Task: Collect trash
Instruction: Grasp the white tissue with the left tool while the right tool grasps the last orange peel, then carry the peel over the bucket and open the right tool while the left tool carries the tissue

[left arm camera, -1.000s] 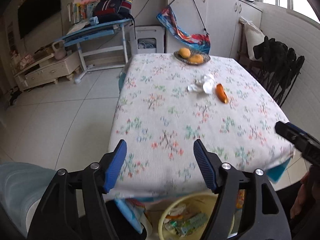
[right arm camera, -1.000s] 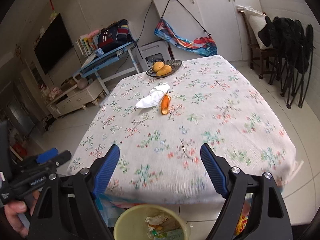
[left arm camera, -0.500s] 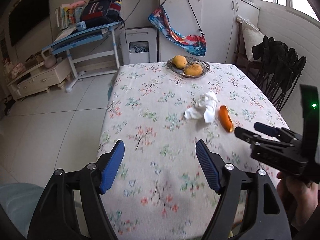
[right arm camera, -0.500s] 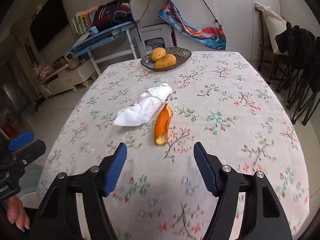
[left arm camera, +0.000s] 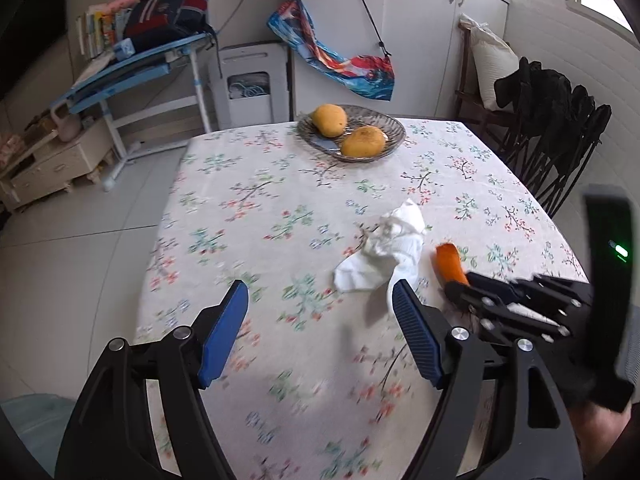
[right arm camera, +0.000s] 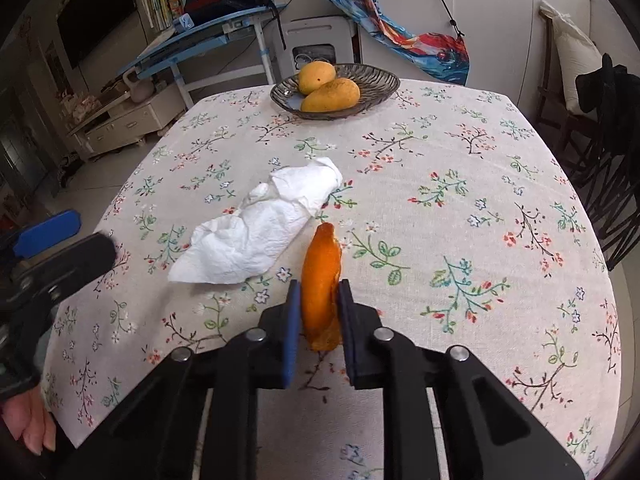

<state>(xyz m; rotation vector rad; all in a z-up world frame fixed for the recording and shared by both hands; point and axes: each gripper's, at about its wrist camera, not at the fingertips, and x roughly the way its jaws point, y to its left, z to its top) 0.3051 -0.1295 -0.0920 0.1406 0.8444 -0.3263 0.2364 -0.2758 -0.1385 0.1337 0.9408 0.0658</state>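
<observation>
Room: I see a living space with white cupboards at the back, a blue desk off to the left and dark chairs on the right.
Surface: a table (right arm camera: 460, 152) under a flowered cloth fills most of both views.
Trash in reach: an orange peel (right arm camera: 322, 276) lies near the middle of the table, and a crumpled white tissue (right arm camera: 260, 228) sits just beside it on its left.
Not trash: a dark bowl (right arm camera: 380, 80) at the far end holds two mangoes (right arm camera: 330, 95); I leave those alone.
Right gripper (right arm camera: 318, 308): its jaws are closing, with the near end of the peel between them; both blue pads look pressed to its sides, so I read it as pinching the peel, which rests on the cloth.
Left gripper (left arm camera: 320, 324): spread wide over bare cloth, nothing between the pads; the tissue lies just past its right finger.
Step in hand: I judge this as the grab on the first piece of trash, with the tissue not yet taken.
Next move, right: I would lift the peel straight up before carrying it off; it is thin and curled, so it may slip or bend in the pinch.
Next move, left: I would bring the open jaws forward and right to straddle the tissue, then close low enough to catch its folds.
Bin: none shows in either view.
</observation>
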